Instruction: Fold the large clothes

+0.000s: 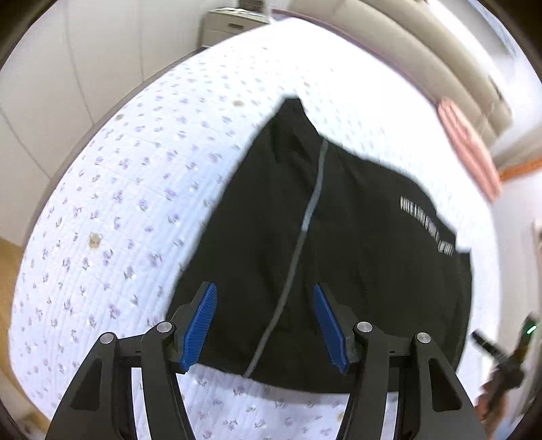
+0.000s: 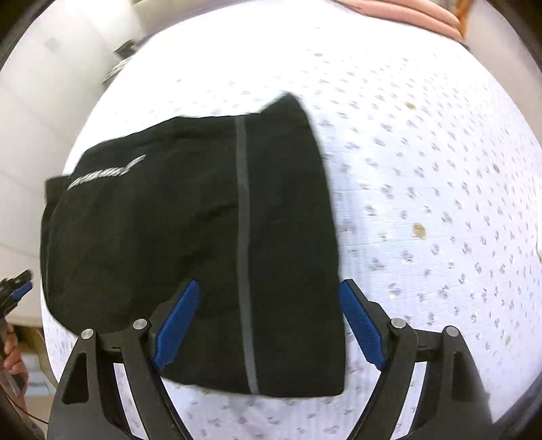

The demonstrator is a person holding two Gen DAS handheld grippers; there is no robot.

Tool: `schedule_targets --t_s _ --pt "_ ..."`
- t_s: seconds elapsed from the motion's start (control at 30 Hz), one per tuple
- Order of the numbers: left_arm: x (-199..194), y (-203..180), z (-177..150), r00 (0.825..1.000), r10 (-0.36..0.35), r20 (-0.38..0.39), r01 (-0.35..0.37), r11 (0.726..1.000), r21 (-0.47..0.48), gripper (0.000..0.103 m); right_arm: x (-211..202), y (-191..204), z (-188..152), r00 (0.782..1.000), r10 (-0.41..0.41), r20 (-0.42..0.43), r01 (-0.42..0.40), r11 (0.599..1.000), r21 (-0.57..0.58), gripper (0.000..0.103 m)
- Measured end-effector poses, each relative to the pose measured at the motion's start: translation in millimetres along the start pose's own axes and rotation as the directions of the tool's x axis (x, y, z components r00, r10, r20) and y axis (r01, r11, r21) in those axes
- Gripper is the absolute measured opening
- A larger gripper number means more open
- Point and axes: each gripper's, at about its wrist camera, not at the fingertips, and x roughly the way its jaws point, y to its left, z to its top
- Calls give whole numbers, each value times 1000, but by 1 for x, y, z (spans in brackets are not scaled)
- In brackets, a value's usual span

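A black garment (image 1: 338,243) with a grey stripe and white lettering lies folded on the white floral bedspread (image 1: 118,203). My left gripper (image 1: 264,291) hovers over its near edge, open, its blue pads (image 1: 200,325) apart with nothing pinched. In the right wrist view the same black garment (image 2: 189,243) lies flat, its grey stripe running toward the camera. My right gripper (image 2: 269,291) stands open wide above the garment's near right corner, with nothing pressed between its fingers (image 2: 362,325). The other gripper shows at the edge of each view.
The bedspread (image 2: 423,203) spreads wide to the right of the garment. A pink cloth (image 1: 471,149) lies at the bed's far side. A pale drawer unit (image 1: 230,23) stands beyond the bed. Wooden floor (image 1: 10,270) shows at left. A hand (image 2: 13,355) holds the other gripper.
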Motion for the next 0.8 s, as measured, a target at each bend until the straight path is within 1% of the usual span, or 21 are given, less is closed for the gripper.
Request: schedule_targets --t_s 0.07,0.13,0.17,0.23,0.3,0.37,0.47,0.53,0.57,0.63,0.67,0.73,0.77,0.8 --pt "-3 16 12 1000 -21 16 22 999 -44 61 3 -8 4 1000 -2 5 1 1000 29 87" --pt "6 19 17 999 -44 9 45 996 -72 61 7 -15 5 1000 -12 4 11 999 30 87" --pt "10 23 18 999 -50 -1 50 995 -82 61 9 -12 11 1000 -17 2 17 1000 27 87" --pt "15 29 19 999 -44 -19 43 997 -70 61 13 -15 15 1000 -14 0 14 1000 20 87" --pt "28 29 24 998 -40 -56 37 998 -53 61 16 -18 19 1000 -4 -1 4 1000 16 87" --pt "38 30 29 993 -77 -92 73 996 -48 61 19 -18 22 1000 1 -1 -1 1000 7 87" --pt "51 32 37 988 -117 -98 114 993 -38 61 29 -21 27 1000 -1 -3 1 1000 3 87" --pt "64 32 44 987 -109 -118 108 994 -20 62 36 -25 32 1000 5 -1 -4 1000 18 87" --pt "72 34 48 985 -110 -137 109 994 -12 61 38 -28 33 1000 22 0 -22 999 34 87" --pt "86 38 52 979 -124 -164 125 992 -7 62 43 -33 37 998 61 0 -61 997 56 87" --pt "93 41 53 973 -149 -177 148 989 -16 62 46 -35 38 997 77 -3 -77 995 64 87" --pt "103 46 54 957 -208 -203 203 978 -48 62 53 -35 40 995 99 -10 -98 993 71 87" --pt "109 50 54 945 -247 -213 238 969 -70 64 58 -36 40 994 105 -18 -103 992 72 87" --pt "112 52 54 940 -265 -215 253 964 -81 67 63 -36 40 994 109 -24 -107 992 70 87"
